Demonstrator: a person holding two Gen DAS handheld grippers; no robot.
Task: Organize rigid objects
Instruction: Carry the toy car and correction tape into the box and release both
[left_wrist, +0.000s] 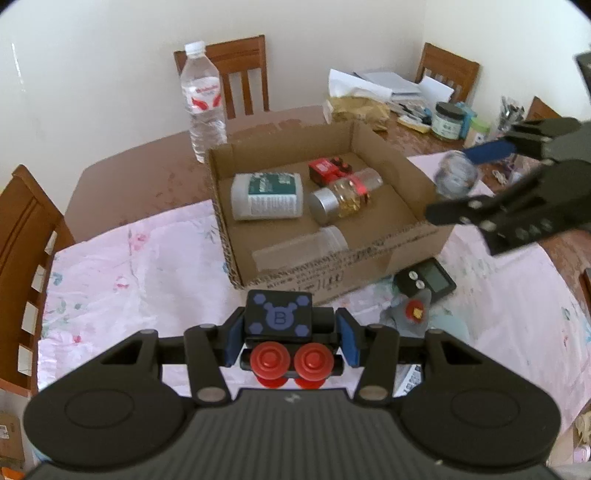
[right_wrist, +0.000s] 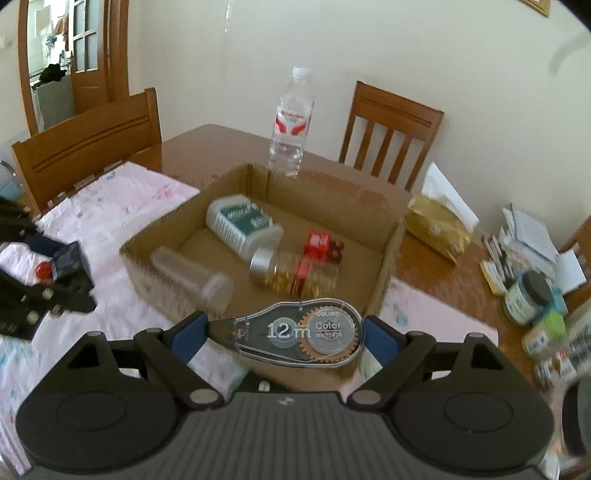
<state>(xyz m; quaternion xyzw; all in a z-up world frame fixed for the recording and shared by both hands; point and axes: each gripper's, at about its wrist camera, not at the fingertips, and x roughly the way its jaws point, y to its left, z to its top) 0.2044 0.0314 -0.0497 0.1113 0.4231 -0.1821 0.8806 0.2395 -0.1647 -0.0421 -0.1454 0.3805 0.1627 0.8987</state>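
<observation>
Right wrist view: my right gripper (right_wrist: 286, 332) is clamped on a correction tape dispenser (right_wrist: 299, 332), jaws wide because they bear on its two narrow ends, nose at one blue pad, rounded tail at the other. Clear hard plastic shell, judged light, stiff and slick; an end-to-end grip could let it pivot, so I would rather hold it across the flat faces. Legible on it: "12 m", "Color", a brand that reads like "deli", and a number too blurred to trust. It hangs just ahead of my jaws, over the near wall of the cardboard box (right_wrist: 384, 258). In the box beyond: a white bottle (right_wrist: 242, 225) with green label lying down, a glass jar (right_wrist: 295, 273) with silver lid, a clear plastic cup (right_wrist: 192, 275) on its side, a red toy (right_wrist: 319, 243). Glass jar judged fragile; keep drops low. Left wrist view: my left gripper (left_wrist: 290, 338) is closed on a black toy block (left_wrist: 279, 314) with red wheels, marked "B" inside a bear-head outline; rigid, light, held by its side faces, short of the box. Behind the box a water bottle (left_wrist: 203, 99) stands on the counter (left_wrist: 140, 166), label unreadable.
</observation>
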